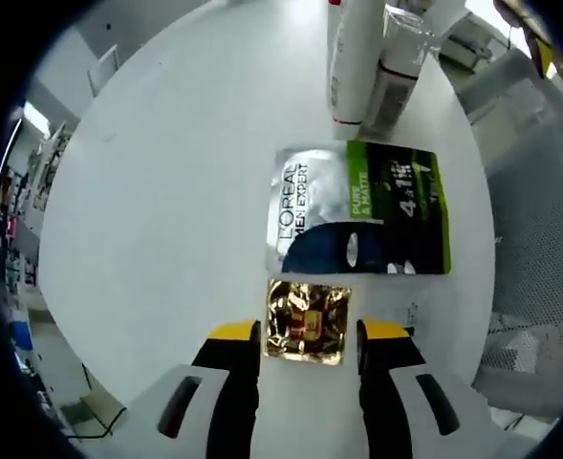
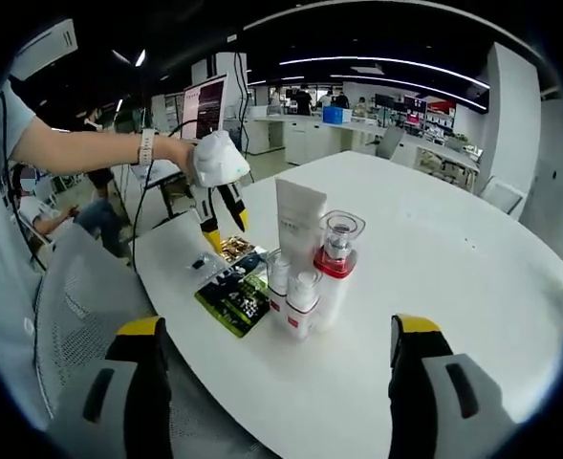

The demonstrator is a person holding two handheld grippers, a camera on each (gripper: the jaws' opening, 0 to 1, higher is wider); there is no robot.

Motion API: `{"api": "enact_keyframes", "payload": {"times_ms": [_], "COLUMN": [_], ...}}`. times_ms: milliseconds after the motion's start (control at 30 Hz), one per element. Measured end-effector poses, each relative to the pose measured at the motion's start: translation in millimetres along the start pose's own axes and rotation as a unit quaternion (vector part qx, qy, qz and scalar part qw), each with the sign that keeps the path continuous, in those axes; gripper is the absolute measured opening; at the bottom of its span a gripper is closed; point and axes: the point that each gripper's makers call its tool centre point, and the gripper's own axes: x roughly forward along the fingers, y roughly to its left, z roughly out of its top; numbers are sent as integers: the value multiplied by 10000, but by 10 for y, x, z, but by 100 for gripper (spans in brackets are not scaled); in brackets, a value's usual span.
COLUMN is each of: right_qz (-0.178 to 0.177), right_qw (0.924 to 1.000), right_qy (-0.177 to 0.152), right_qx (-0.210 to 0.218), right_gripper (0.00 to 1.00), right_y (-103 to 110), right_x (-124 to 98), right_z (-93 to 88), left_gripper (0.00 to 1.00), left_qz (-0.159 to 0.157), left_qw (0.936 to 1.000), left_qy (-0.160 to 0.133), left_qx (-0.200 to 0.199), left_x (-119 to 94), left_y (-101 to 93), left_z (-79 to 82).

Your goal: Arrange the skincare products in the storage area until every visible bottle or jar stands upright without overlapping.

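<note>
Looking down in the left gripper view, a small gold sachet lies flat on the white round table, between the yellow tips of my open left gripper. Just beyond it lies a silver-and-green sachet. Further off stand a white tube and a clear-capped bottle. In the right gripper view the white tube, a clear-capped bottle with a red band and two small white bottles stand upright in a tight cluster. My right gripper is wide open, short of them. The left gripper hovers over the gold sachet.
A grey mesh chair stands at the table's edge beside the sachets, also the chair. The silver-and-green sachet lies near that edge. A person's arm holds the left gripper. Desks and people fill the room behind.
</note>
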Motion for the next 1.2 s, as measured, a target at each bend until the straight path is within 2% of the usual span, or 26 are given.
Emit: {"api": "enact_keyframes", "payload": {"times_ms": [300, 467, 767, 967, 1200], "right_qz": [-12, -86, -101, -51, -96], "right_qw": [9998, 9996, 9995, 9995, 9991], "right_qy": [-181, -248, -277, -290, -406], "right_qx": [-2, -64, -100, -111, -98], "right_gripper": [99, 100, 100, 100, 100], "right_y": [19, 11, 22, 62, 57], "right_x": [1, 3, 3, 21, 9], "right_z": [104, 151, 191, 214, 276], "left_gripper": [42, 45, 56, 67, 76], "left_qz": [237, 314, 451, 608, 796], "left_qw": [9976, 9963, 9883, 9859, 9760], "left_qy": [-534, -678, -1244, -1370, -1782], "left_qx": [-361, -433, -753, -750, -961], "left_x": [-188, -264, -445, -544, -730], "left_y": [-97, -180, -341, -428, -485], "left_z": [102, 114, 223, 256, 323]}}
